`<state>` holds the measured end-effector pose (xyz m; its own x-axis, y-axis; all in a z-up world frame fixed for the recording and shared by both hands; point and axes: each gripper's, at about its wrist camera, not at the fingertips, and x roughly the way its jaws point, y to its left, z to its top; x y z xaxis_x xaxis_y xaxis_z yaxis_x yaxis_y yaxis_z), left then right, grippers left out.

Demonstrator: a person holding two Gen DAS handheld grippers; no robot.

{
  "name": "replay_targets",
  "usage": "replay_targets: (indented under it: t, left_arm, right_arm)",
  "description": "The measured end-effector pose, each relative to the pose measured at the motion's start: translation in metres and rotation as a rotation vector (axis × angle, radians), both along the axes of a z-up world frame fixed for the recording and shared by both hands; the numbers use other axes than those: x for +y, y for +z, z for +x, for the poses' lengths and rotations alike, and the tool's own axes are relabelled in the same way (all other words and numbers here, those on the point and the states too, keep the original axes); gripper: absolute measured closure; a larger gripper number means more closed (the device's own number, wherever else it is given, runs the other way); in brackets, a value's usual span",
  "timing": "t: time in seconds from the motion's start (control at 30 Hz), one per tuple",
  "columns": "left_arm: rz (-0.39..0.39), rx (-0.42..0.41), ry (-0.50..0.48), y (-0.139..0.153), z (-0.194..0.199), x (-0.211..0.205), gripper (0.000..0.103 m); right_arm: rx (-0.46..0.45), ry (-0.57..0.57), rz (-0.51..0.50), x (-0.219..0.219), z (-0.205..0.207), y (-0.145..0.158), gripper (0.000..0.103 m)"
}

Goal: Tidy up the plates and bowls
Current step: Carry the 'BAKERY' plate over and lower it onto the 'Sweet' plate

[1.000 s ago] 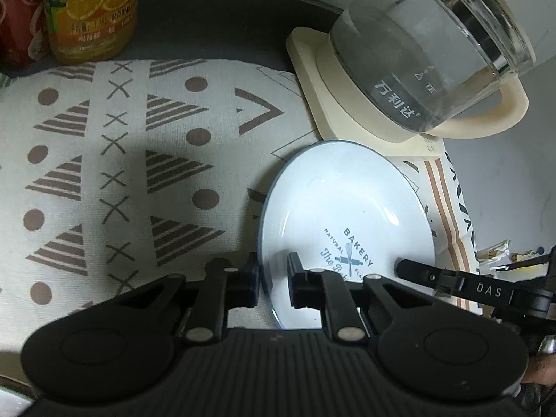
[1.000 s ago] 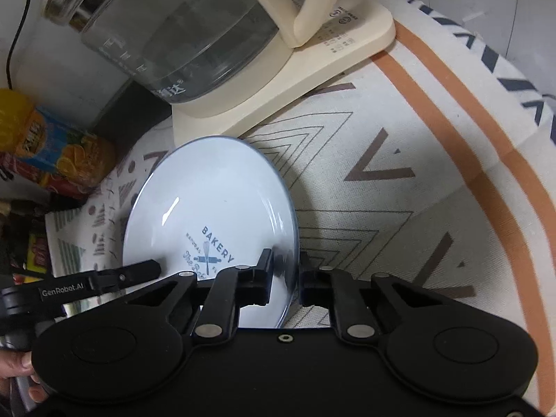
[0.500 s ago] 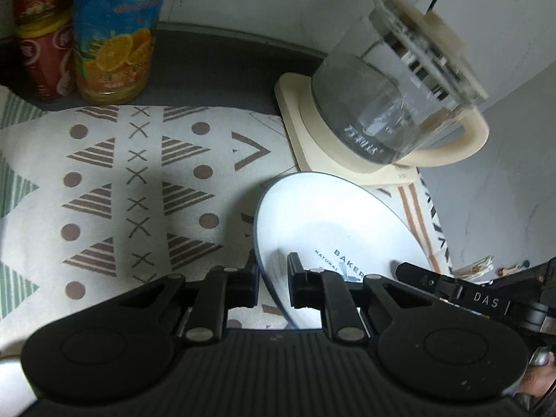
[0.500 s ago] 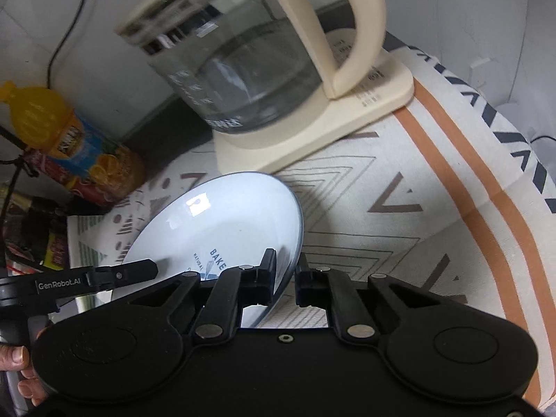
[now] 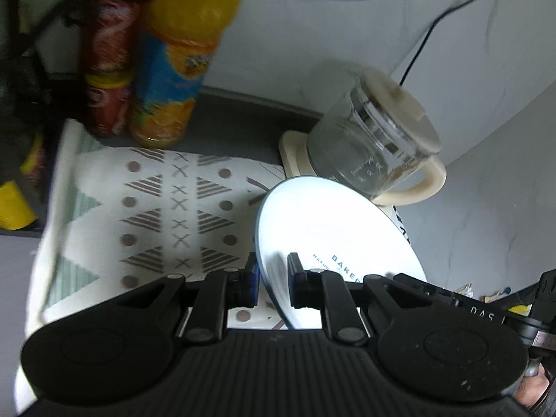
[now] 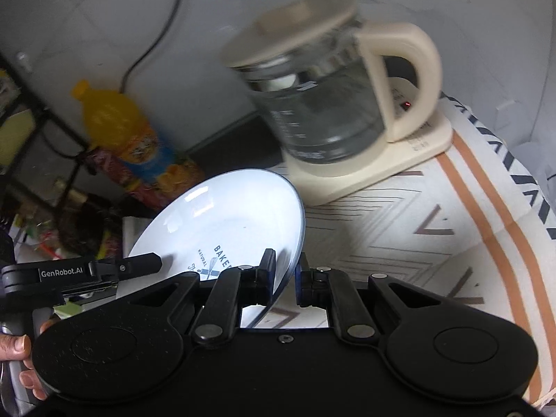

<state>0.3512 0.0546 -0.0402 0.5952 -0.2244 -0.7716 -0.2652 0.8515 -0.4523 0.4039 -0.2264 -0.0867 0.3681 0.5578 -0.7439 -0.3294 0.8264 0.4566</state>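
Two-handed carry: white enamel plate (image 5: 333, 229) clamped by its rim, clear of the patterned cloth (image 5: 156, 208).

Left gripper (image 5: 272, 279) and right gripper (image 6: 285, 274) each grasp opposite rim edges. Judgement: keep both hands level and matched; the electric kettle (image 6: 330, 104) stands just ahead. Plate's near edge and underside hidden by the gripper bodies; destination out of view; background blurred.

plate (image 6: 222, 215): "BAKE…" | left hand-held gripper (image 6: 158, 264): "GenRobot.AI" | right hand-held gripper (image 5: 399, 275): "DAS"

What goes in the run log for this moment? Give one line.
phase: lifting | object: white round enamel plate with blue rim | left claw: shut on rim | right claw: shut on opposite rim | plate: off patterned cloth
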Motion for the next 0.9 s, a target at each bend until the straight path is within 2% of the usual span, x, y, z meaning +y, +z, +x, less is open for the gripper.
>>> replay_targets:
  t: [0.2, 0.4, 0.9]
  left_arm:
    - [0.028, -0.05, 0.061, 0.023, -0.043, 0.018, 0.089]
    - [0.03, -0.059, 0.127, 0.035, -0.079, 0.033, 0.089]
    - [0.027, -0.06, 0.248, 0.038, -0.161, 0.062, 0.089]
  right_arm:
    - [-0.031, 0.063, 0.044, 0.017, -0.024, 0.016, 0.091]
    - [-0.053, 0.13, 0.06, 0.035, -0.051, 0.027, 0.091]
    - [-0.044, 0.261, 0.074, 0.073, -0.11, 0.03, 0.091]
